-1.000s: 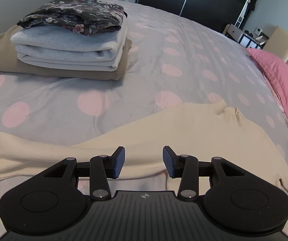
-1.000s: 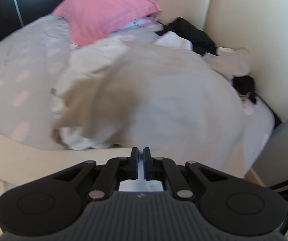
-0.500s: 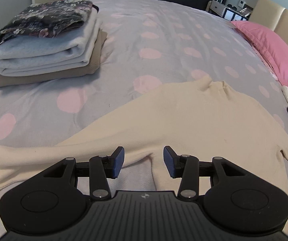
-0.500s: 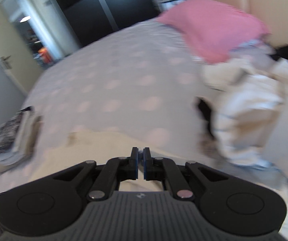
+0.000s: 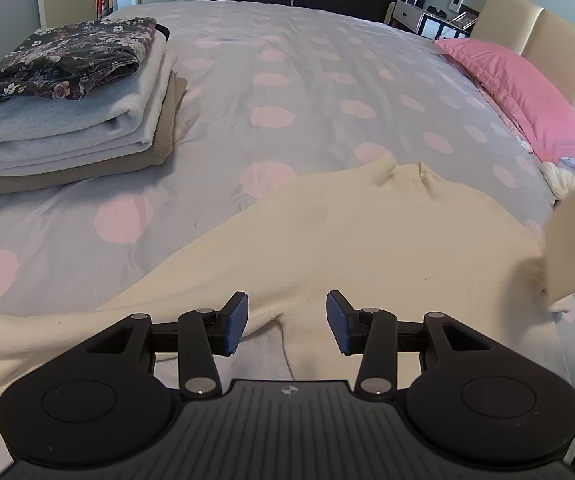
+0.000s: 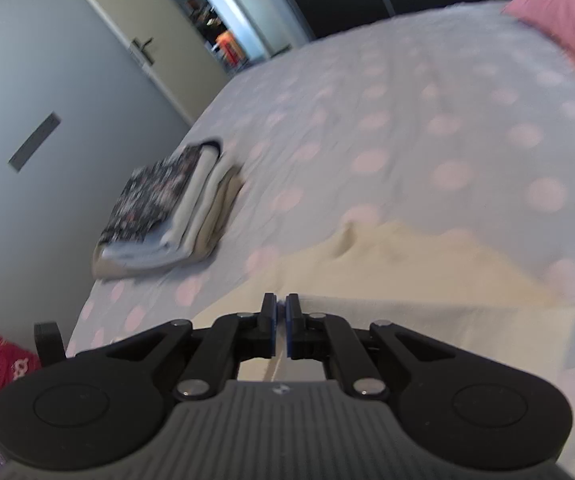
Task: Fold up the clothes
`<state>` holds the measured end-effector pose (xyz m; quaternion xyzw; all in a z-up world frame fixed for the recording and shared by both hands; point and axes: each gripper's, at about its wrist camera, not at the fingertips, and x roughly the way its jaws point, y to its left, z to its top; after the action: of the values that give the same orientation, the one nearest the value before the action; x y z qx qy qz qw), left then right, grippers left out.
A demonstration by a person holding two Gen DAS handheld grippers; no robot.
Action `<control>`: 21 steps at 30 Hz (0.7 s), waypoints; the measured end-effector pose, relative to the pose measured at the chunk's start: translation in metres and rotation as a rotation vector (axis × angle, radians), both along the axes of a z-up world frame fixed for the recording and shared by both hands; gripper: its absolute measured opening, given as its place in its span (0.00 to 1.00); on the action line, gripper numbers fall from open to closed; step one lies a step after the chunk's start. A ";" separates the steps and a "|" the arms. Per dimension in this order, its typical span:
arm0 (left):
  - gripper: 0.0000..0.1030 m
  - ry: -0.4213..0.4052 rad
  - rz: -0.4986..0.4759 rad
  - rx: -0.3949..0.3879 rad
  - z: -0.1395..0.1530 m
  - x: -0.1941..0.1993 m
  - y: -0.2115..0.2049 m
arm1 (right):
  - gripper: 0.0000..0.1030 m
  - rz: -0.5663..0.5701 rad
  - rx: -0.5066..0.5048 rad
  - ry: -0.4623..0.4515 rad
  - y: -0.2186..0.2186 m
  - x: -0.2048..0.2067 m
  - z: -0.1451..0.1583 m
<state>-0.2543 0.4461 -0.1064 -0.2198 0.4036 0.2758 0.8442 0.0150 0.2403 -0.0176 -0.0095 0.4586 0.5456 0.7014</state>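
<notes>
The cream sweater [image 5: 367, 240] lies spread on the dotted bedspread [image 5: 307, 80], its body just ahead of the left gripper [image 5: 286, 317], whose jaws stand apart with nothing between them, poised above the cloth where the sleeve meets the body. The right gripper [image 6: 281, 320] has its jaws pressed together on the other sleeve [image 6: 427, 332], whose cloth shows in the slit between the pads and runs off to the right of them; from the left wrist that sleeve hangs lifted at the far right. The step in hand looks like carrying this sleeve across the body. To do it well, I would keep the sleeve taut and low, lay it straight across the chest so the fold line falls at the shoulder, and let the left jaws pin the body so it does not drag. The stack of folded clothes [image 5: 67, 100] lies well ahead and left of the jaws. No brand or readable writing shows.
</notes>
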 end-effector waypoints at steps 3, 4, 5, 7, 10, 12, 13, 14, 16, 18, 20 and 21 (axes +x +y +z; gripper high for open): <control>0.40 -0.007 -0.016 -0.001 0.000 0.001 -0.002 | 0.05 0.037 -0.037 0.014 0.033 -0.013 -0.027; 0.40 -0.009 -0.023 -0.001 0.001 0.002 -0.002 | 0.05 0.045 -0.054 0.016 0.043 -0.017 -0.036; 0.40 -0.009 -0.030 -0.001 0.001 0.003 -0.003 | 0.05 0.053 -0.071 0.017 0.054 -0.021 -0.045; 0.40 -0.010 -0.046 -0.002 0.000 0.006 -0.006 | 0.05 0.069 -0.099 0.009 0.068 -0.029 -0.061; 0.40 -0.016 -0.068 -0.009 -0.001 0.011 -0.009 | 0.08 0.080 -0.121 0.010 0.081 -0.035 -0.078; 0.40 -0.027 -0.081 -0.012 -0.002 0.014 -0.012 | 0.11 0.087 -0.131 0.014 0.087 -0.037 -0.087; 0.40 -0.034 -0.088 -0.011 -0.002 0.016 -0.013 | 0.12 0.089 -0.133 0.014 0.087 -0.038 -0.088; 0.40 -0.041 -0.097 -0.010 -0.002 0.017 -0.015 | 0.14 0.090 -0.136 0.007 0.087 -0.038 -0.089; 0.40 -0.050 -0.117 -0.006 -0.005 0.021 -0.019 | 0.16 0.088 -0.140 -0.013 0.082 -0.036 -0.088; 0.40 -0.049 -0.135 -0.001 -0.009 0.026 -0.022 | 0.20 0.079 -0.147 -0.031 0.072 -0.030 -0.086; 0.40 -0.027 -0.151 -0.012 -0.016 0.033 -0.022 | 0.25 0.066 -0.158 -0.049 0.059 -0.022 -0.084; 0.40 -0.013 -0.158 -0.020 -0.020 0.039 -0.021 | 0.26 0.061 -0.173 -0.070 0.049 -0.016 -0.083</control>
<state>-0.2158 0.4255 -0.1262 -0.1975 0.4169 0.2029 0.8637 -0.0011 0.2895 -0.1004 -0.1028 0.4786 0.5244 0.6967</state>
